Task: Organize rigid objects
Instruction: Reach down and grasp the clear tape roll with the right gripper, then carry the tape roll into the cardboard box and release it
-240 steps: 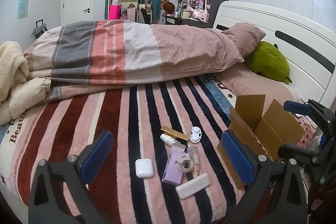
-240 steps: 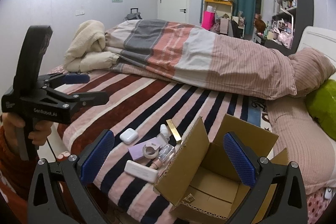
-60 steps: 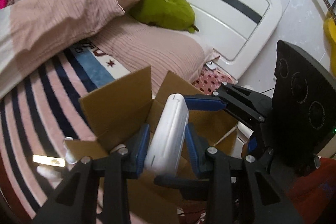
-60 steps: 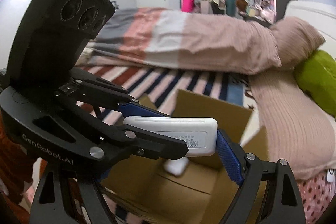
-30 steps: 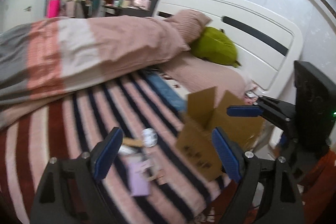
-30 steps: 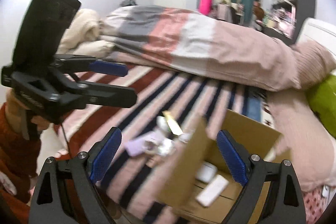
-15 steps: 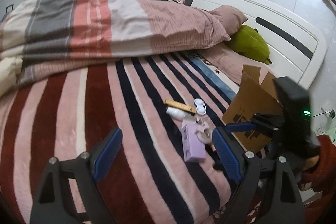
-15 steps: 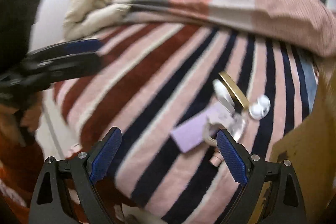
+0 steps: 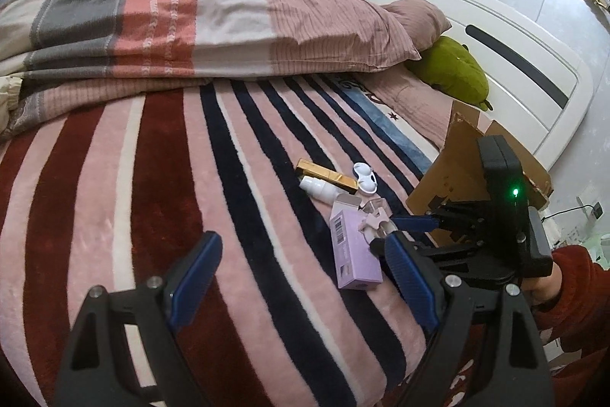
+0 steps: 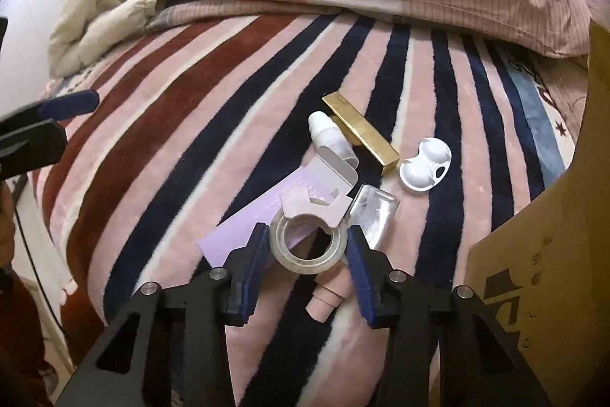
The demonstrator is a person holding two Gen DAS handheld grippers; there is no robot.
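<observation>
From the left wrist, the left gripper [image 9: 301, 277] hangs wide open and empty over the striped blanket [image 9: 114, 178]. Ahead lie a purple box [image 9: 352, 246], a gold bar [image 9: 328, 174], a white bottle [image 9: 318, 189] and a white case [image 9: 365, 177], with the cardboard box [image 9: 457, 174] to their right.

From the right wrist, the right gripper [image 10: 309, 254] sits low with its pads either side of a tape roll [image 10: 308, 245], partly open; whether they touch it I cannot tell. The roll rests on the purple box [image 10: 259, 212], beside a clear bottle [image 10: 373, 210].
</observation>
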